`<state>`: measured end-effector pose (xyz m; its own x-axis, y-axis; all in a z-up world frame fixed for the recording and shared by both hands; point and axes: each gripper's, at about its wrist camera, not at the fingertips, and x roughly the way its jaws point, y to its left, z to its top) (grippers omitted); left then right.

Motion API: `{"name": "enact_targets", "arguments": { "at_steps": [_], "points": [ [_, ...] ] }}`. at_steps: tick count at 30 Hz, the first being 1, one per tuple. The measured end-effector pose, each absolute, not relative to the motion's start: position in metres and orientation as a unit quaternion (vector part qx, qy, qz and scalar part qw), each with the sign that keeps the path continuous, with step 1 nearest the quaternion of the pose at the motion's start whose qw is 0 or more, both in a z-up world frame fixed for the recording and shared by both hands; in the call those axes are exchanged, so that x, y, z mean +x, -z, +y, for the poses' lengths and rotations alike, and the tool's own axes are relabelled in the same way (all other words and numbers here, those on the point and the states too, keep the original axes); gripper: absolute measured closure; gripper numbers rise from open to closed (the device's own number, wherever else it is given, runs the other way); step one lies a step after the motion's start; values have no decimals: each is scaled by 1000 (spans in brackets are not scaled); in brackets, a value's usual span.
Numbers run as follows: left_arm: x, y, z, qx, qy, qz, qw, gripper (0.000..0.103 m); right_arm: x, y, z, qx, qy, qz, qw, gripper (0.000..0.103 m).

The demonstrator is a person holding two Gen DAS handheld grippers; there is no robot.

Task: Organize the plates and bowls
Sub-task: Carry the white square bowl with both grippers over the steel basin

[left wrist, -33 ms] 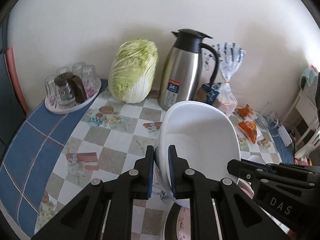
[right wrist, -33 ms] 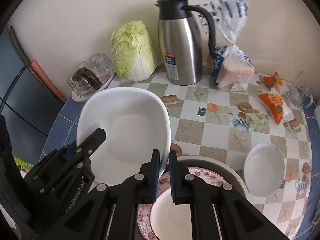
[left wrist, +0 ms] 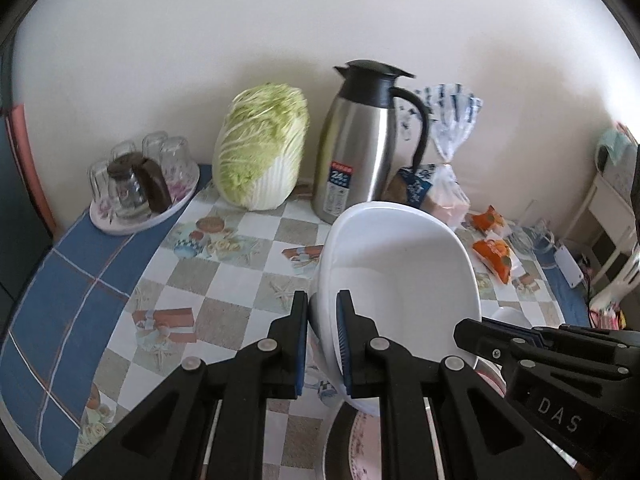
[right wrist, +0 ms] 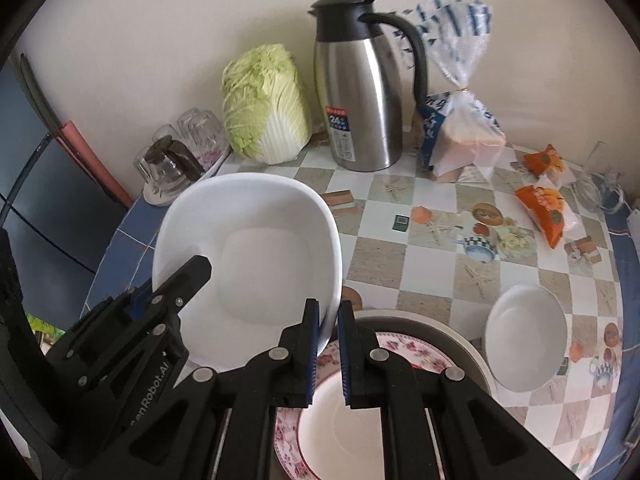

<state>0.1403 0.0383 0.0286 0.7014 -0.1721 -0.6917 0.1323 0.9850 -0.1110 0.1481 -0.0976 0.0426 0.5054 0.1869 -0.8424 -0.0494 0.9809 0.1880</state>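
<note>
A large white squarish bowl (left wrist: 404, 280) is held in the air between both grippers; it also shows in the right wrist view (right wrist: 256, 256). My left gripper (left wrist: 322, 344) is shut on its left rim. My right gripper (right wrist: 328, 344) is shut on its right rim. Below the bowl lies a stack: a flowered plate (right wrist: 412, 354) with a white dish (right wrist: 340, 432) on it, inside a wide beige plate (right wrist: 452, 330). A small white bowl (right wrist: 524, 336) sits on the table to the right of the stack.
Along the wall stand a cabbage (right wrist: 268, 104), a steel thermos jug (right wrist: 360, 92) and a bagged loaf (right wrist: 464, 136). A tray of upturned glasses (left wrist: 140, 184) sits far left. Orange snack packets (right wrist: 544, 208) lie at the right. The tablecloth (right wrist: 424, 256) is checked.
</note>
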Motion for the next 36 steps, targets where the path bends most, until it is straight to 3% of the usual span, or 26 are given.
{"name": "enact_targets", "arguments": {
  "at_steps": [14, 36],
  "points": [
    [109, -34, -18, 54, 117, 365, 922, 89, 100, -41, -150, 133, -41, 459, 877, 92],
    [72, -35, -45, 80, 132, 380, 912, 89, 50, -38, -184, 172, -48, 443, 878, 92]
  ]
}}
